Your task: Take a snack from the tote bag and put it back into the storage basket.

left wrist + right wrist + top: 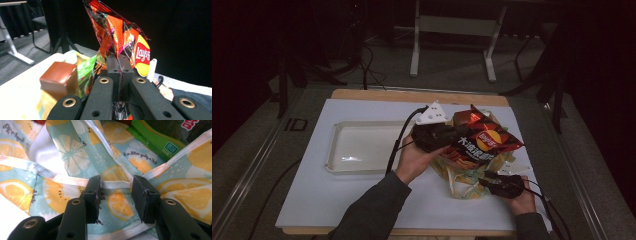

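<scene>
I'm lifting the chip bag (484, 142), left tool (119, 65) clamped on its edge; right tool (115, 187), jaws apart, should pin the tote (75, 157) down.

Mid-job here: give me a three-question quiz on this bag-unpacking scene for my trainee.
1. True or false: the left gripper is shut on the chip bag.
2. How do the jaws of the right gripper stand?
A. clamped on the white tray
B. apart, over the lemon-print bag
C. shut on the brown box
3. Fill in: in the high view, the white tray lies to the ____ of the chip bag.

Key
1. True; its pads pinch the foil between them.
2. B; a white-edged strip of the bag runs across the gap between them.
3. Left; nothing lies in it.
</scene>
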Action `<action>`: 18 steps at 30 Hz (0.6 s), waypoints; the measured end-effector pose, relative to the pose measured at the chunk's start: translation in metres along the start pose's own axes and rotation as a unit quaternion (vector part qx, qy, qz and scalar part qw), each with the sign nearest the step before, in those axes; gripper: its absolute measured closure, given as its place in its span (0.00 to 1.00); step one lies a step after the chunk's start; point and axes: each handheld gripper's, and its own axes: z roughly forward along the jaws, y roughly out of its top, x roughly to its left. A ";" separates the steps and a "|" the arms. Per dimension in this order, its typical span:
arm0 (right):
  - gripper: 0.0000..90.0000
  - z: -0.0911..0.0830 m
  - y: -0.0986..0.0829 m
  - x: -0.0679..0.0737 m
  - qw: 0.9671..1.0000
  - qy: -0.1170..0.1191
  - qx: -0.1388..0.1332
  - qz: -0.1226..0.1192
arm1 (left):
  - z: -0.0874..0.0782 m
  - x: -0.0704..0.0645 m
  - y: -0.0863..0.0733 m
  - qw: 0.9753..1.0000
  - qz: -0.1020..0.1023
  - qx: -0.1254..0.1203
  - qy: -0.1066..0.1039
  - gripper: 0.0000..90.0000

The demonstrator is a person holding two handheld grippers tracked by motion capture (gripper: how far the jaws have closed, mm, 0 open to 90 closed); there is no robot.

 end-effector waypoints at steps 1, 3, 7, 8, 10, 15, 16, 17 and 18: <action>0.65 0.000 0.000 0.000 1.000 0.000 0.000 0.000 | -0.002 0.001 -0.001 1.000 0.000 0.000 0.003 1.00; 0.65 0.000 0.000 0.000 1.000 0.000 0.000 0.000 | -0.007 0.005 -0.003 1.000 -0.004 -0.002 0.007 1.00; 0.65 0.000 0.000 0.000 1.000 -0.001 0.000 0.000 | -0.017 0.011 -0.006 1.000 -0.006 -0.006 0.016 1.00; 0.65 0.000 0.000 0.000 1.000 -0.001 0.000 0.000 | -0.019 0.012 -0.007 1.000 -0.006 -0.006 0.019 1.00; 0.65 0.000 0.000 0.000 1.000 0.000 0.000 0.000 | -0.025 0.014 -0.009 1.000 -0.008 -0.008 0.025 1.00; 0.65 0.000 0.000 0.000 1.000 0.000 0.000 0.000 | -0.037 0.023 -0.012 0.999 -0.016 -0.011 0.042 1.00; 0.65 0.000 0.000 0.000 1.000 0.000 0.000 -0.001 | -0.040 0.026 -0.013 0.999 -0.016 -0.011 0.046 1.00; 0.65 0.000 0.000 0.000 1.000 0.000 0.000 0.001 | -0.042 0.027 -0.014 0.999 -0.020 -0.013 0.048 1.00; 0.65 0.000 0.000 0.000 1.000 0.000 0.000 0.001 | -0.045 0.030 -0.015 0.998 -0.020 -0.015 0.051 1.00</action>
